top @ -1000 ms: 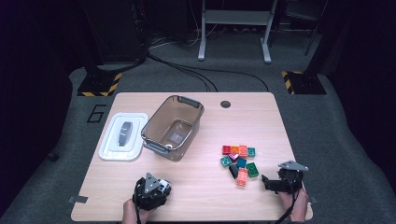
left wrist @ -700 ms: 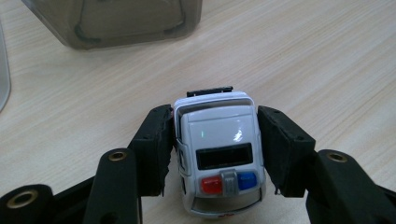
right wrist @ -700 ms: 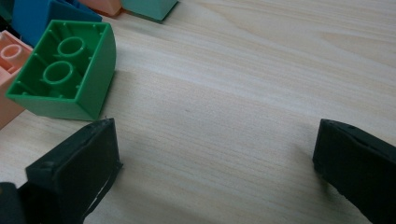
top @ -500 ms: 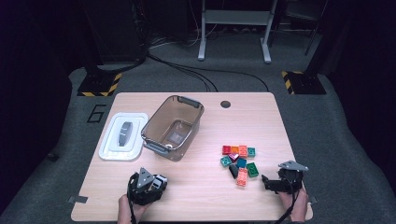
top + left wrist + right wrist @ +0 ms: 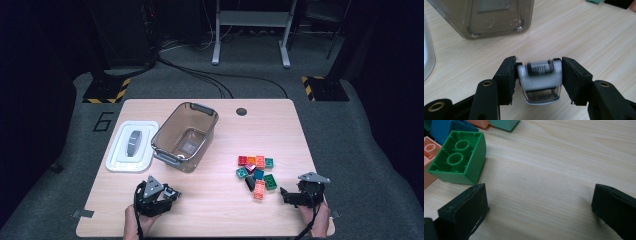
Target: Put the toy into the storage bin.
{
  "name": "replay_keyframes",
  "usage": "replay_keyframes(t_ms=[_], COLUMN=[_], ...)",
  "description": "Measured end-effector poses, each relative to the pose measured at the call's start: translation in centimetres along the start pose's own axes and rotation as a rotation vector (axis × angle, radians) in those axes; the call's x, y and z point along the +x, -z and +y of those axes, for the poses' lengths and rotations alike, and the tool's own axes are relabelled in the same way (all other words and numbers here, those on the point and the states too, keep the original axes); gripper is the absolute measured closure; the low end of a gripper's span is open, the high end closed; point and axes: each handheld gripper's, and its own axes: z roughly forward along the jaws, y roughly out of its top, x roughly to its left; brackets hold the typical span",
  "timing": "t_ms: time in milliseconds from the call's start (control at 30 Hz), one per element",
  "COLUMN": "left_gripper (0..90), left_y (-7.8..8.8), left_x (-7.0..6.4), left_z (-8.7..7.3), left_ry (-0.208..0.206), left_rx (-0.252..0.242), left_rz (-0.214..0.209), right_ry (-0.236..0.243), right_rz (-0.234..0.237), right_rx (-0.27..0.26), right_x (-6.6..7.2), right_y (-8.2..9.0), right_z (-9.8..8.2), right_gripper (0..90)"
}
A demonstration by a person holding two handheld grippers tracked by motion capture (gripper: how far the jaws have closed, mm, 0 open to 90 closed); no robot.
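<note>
Bare table (image 5: pixel 220 195) is left between the two grippers. The far side is blocked by the bin (image 5: pixel 186 136) and the bricks (image 5: pixel 256 172).

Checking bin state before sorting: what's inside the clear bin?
The clear bin holds no bricks: through its walls only a pale rectangular patch on its floor shows in the high view, maybe a label. The near wall hides the front inside edge. Its white lid lies beside it.

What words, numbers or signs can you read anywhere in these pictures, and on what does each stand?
"6": large dark numeral on the grey floor mat, left of the table.
Small white item between the left gripper pads: dark ribbed band, blurred, no text readable.
Nothing else bears readable text.
</note>
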Motion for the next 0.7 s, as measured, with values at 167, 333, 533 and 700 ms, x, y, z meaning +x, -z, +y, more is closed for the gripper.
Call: replay_keyframes(t_ms=[167,333,533,700], left_gripper=[47.5,47.5,47.5,47.5], left_y=[0.2,0.8,1.7,2.3], left_x=[0.2,0.7,1.4,1.9], left_z=[0.1,0.3,1.0,1.6], left_ry=[0.01,0.014,0.019,0.018], left_rx=[-0.02,-0.026,-0.053,-0.06], left_rz=[0.003,0.005,0.021,0.029], right_ry=[0.0,0.0,0.0,0.0], right_rz=[0.0,-0.001,-0.001,-0.001], right_rx=[0.0,0.0,0.0,0.0], right_x=[0.0,0.0,0.0,0.0], right_y=[0.0,0.0,0.0,0.0], right_z=[0.0,0.0,0.0,0.0], right_gripper=[0.0,0.0,0.0,0.0])
